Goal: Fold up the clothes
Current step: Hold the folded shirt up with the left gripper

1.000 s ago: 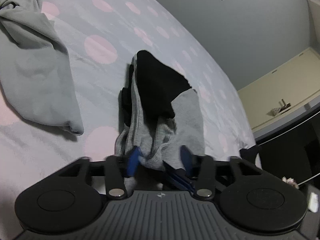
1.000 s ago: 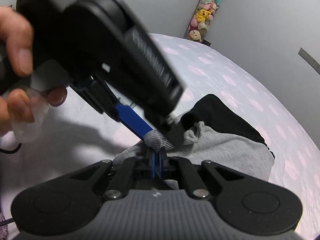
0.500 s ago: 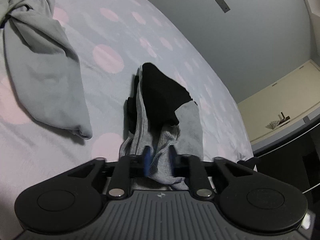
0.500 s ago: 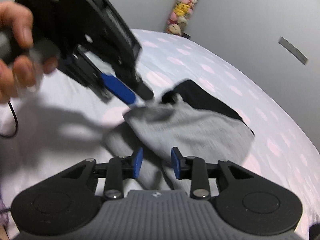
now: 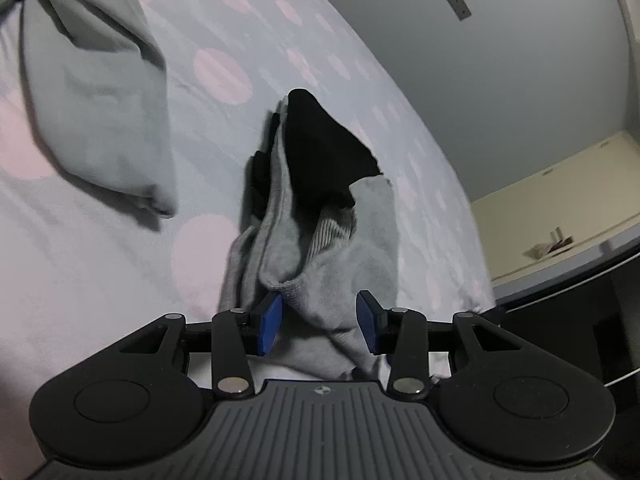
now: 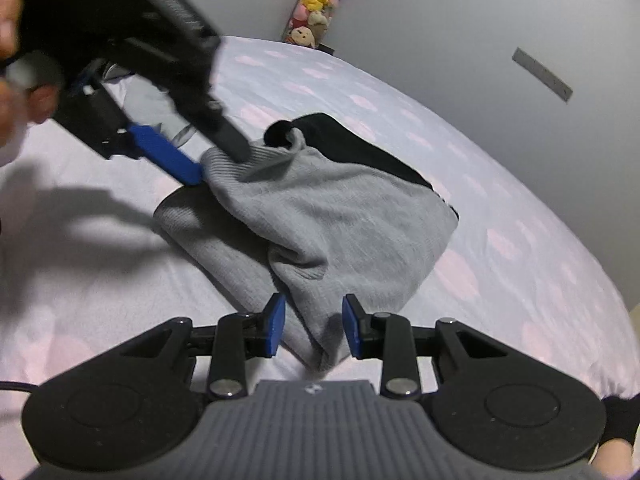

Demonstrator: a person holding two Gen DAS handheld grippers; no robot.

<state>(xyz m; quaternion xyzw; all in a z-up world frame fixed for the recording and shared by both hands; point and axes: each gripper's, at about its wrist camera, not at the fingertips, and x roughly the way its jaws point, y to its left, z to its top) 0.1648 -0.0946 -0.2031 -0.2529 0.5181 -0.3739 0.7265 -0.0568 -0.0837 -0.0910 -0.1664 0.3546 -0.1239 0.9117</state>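
Observation:
A grey garment with a black part (image 5: 340,248) (image 6: 344,216) lies crumpled on the bed. My left gripper (image 5: 319,320) has its jaws opening. A fold of the grey cloth lies between the blue pads (image 5: 270,322), and they do not press on it. In the right wrist view the left gripper (image 6: 218,164) straddles the ribbed hem (image 6: 240,168) at the garment's far left corner. My right gripper (image 6: 314,324) stands open at the near corner, with grey cloth loose between its pads (image 6: 276,324).
A second, light grey garment (image 5: 92,92) lies bunched at the left on the pink-spotted sheet (image 5: 120,280). A person's hand (image 6: 12,80) holds the left gripper. Stuffed toys (image 6: 316,16) hang in the far corner. A cream cabinet (image 5: 560,208) stands beyond the bed's right edge.
My right gripper, shut on the grey cloth a second ago, has opened and drawn back. The left jaws stand wider than half a second ago. The garment has spread out on the bed.

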